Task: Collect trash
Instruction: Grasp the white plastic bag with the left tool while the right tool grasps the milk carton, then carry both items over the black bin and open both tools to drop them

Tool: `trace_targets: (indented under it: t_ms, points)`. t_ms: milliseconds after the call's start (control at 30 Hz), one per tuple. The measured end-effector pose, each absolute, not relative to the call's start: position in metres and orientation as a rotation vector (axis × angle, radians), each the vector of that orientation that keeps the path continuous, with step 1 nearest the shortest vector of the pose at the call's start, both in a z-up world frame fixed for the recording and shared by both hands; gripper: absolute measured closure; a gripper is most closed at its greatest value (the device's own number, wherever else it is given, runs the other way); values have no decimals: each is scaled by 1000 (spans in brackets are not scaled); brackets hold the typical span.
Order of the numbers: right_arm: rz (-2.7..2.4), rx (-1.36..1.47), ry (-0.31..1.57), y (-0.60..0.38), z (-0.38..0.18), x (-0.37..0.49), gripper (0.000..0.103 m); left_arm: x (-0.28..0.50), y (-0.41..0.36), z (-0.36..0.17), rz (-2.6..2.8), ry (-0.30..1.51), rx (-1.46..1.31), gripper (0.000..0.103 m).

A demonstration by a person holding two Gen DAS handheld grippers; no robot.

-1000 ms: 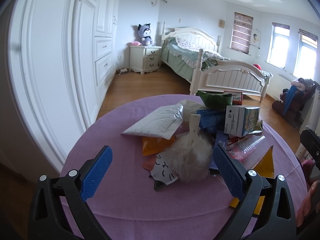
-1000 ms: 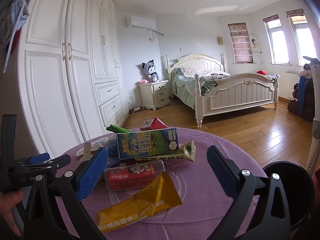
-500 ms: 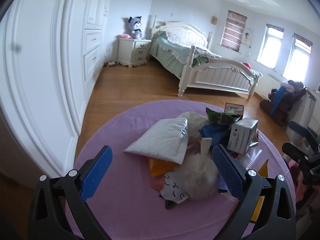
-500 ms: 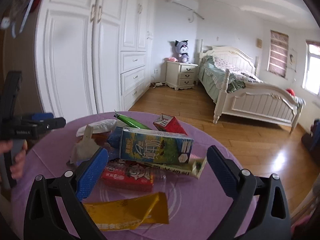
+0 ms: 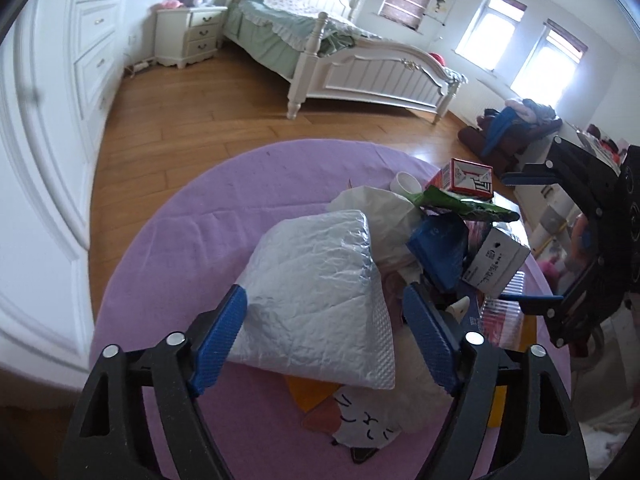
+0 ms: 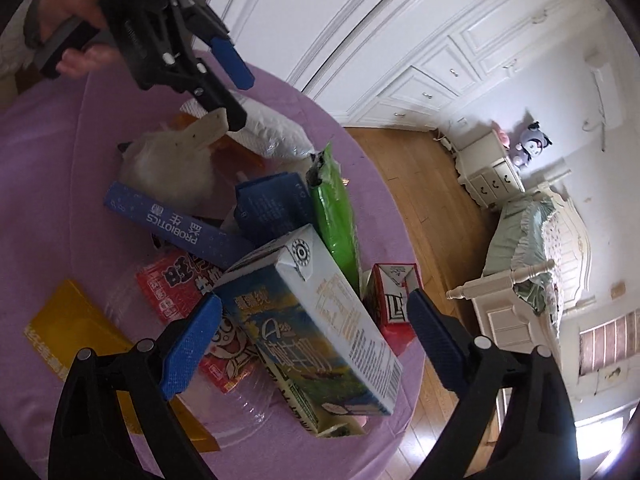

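Left hand-held gripper (image 5: 324, 336) gaped wide, empty, straddling crinkled silver foil pouch (image 5: 320, 300); right hand-held gripper (image 6: 314, 342) likewise around tall blue-white milk carton (image 6: 316, 328). Risk: slippery pouch might slide; lifted carton could topple stacked wrappers off bench (image 5: 192, 240).

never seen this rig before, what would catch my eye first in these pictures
A heap of trash on the round purple table. A crinkled silver bag lies between the open left tongs, and a tall milk carton fills the gap of the open right tongs. Behind stands a white bed.
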State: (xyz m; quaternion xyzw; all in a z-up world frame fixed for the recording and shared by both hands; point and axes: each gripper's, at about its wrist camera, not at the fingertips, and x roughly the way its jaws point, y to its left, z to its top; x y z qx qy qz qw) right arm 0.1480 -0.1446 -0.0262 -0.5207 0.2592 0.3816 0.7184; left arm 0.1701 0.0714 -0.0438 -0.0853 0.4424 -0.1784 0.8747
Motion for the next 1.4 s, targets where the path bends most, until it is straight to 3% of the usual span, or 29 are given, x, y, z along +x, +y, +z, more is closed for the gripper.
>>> trace_targets:
  t_ms: [67, 167, 400, 533, 567, 667, 767, 867, 933, 1000, 1067, 1400]
  points:
    - [848, -1199, 616, -138, -35, 147, 32, 178, 73, -51, -377, 940, -200, 31]
    - [873, -1150, 657, -137, -32, 146, 42, 184, 79, -55, -403, 937, -254, 40]
    - [886, -1072, 688, -148, -23, 133, 50, 181, 82, -56, -412, 919, -298, 61]
    - [879, -956, 667, -157, -3, 117, 52, 168, 79, -50, -418, 907, -281, 62]
    - [876, -920, 658, -160, 3, 117, 52, 167, 76, -48, -411, 905, -272, 56]
    - [853, -783, 629, -174, 22, 106, 52, 164, 72, -44, -361, 905, -251, 23]
    - [816, -618, 600, -191, 36, 98, 52, 167, 66, -41, -340, 895, -239, 20]
    - [789, -383, 590, -216, 51, 93, 52, 174, 56, -49, -323, 929, -173, 46]
    - [783, -202, 591, -237, 55, 93, 52, 171, 53, -49, -310, 911, -162, 55]
    - [794, -22, 595, -256, 53, 91, 52, 169, 57, -43, -299, 888, -211, 76]
    - [810, 135, 595, -275, 46, 89, 52, 162, 61, -33, -271, 844, -224, 84]
    - [740, 517, 478, -360, 20, 85, 52, 92, 3, 51, -350, 657, -252, 86]
